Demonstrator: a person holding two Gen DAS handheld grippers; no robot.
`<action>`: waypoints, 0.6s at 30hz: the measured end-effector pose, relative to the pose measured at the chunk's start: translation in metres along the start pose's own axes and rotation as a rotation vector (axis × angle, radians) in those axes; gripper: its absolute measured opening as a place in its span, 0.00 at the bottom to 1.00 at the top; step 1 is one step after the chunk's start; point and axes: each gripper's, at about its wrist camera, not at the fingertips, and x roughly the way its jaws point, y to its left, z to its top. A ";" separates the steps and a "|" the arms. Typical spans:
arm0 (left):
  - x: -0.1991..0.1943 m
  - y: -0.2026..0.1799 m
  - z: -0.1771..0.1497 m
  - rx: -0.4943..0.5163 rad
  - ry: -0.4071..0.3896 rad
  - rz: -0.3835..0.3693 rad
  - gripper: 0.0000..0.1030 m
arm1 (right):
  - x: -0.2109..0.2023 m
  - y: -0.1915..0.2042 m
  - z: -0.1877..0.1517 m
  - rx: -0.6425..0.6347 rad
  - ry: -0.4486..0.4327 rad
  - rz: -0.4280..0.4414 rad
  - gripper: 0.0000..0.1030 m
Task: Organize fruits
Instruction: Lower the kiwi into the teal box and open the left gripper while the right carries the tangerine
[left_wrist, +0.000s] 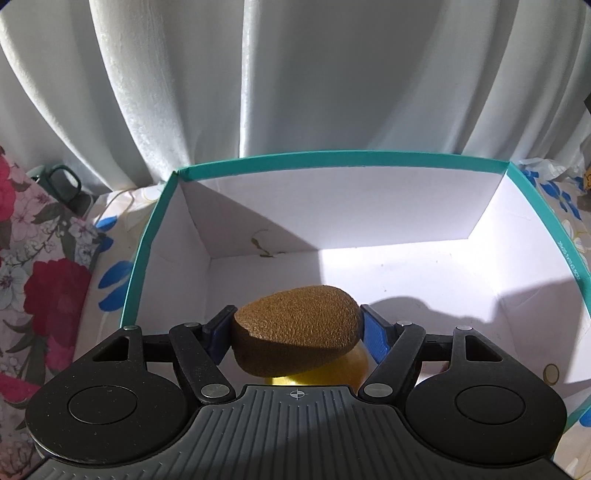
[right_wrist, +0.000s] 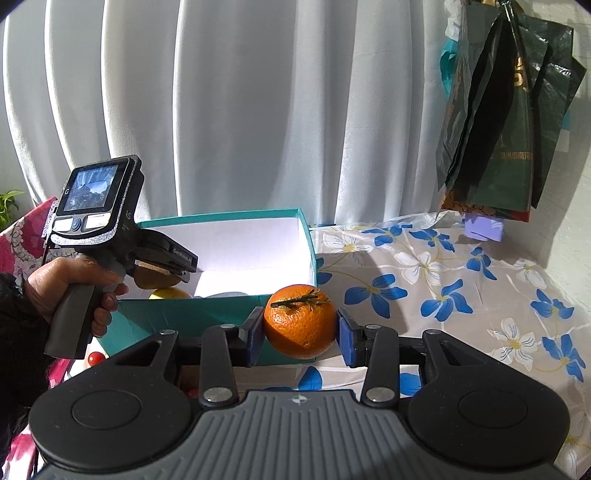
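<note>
At the far left, a hand (right_wrist: 70, 284) holds the left gripper (left_wrist: 297, 332) over a teal cardboard box (right_wrist: 207, 314) with a white inside. Its blue pads are closed on a brown kiwi (left_wrist: 295, 328), gripped across its width and hanging above the box floor. The kiwi's skin looks rough and fuzzy, so it should not slip easily, but it is probably soft under pressure and light, so a gentle squeeze across the middle seems best. Directly under it, inside the near left corner of the box, lies a smooth yellow fruit (left_wrist: 321, 373), mostly hidden. The side of this gripper carries small white lettering that appears to read "GenRobot.AI", though it is tiny. Fine print on the box's right rim is too small to read.

Further right, just outside the box's near right corner, the right gripper (right_wrist: 301, 328) is clamped on an orange (right_wrist: 300, 321) with a short green stem on top. Its pebbled peel looks grippy and fairly firm, and it is likely heavier than the kiwi.

At the far right, dark green shopping bags (right_wrist: 495, 122) hang above the flowered tablecloth (right_wrist: 461, 295); their gold and pale printing includes Chinese characters I cannot make out.
</note>
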 end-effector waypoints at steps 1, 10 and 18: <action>0.001 0.000 0.001 0.003 0.005 0.005 0.73 | 0.001 0.000 0.000 0.000 -0.001 0.000 0.39; -0.018 0.001 0.001 -0.019 -0.038 -0.029 0.95 | -0.001 -0.001 0.003 -0.006 -0.016 -0.006 0.39; -0.075 0.022 -0.017 -0.071 -0.104 0.001 0.97 | -0.006 -0.003 0.009 -0.007 -0.047 -0.020 0.39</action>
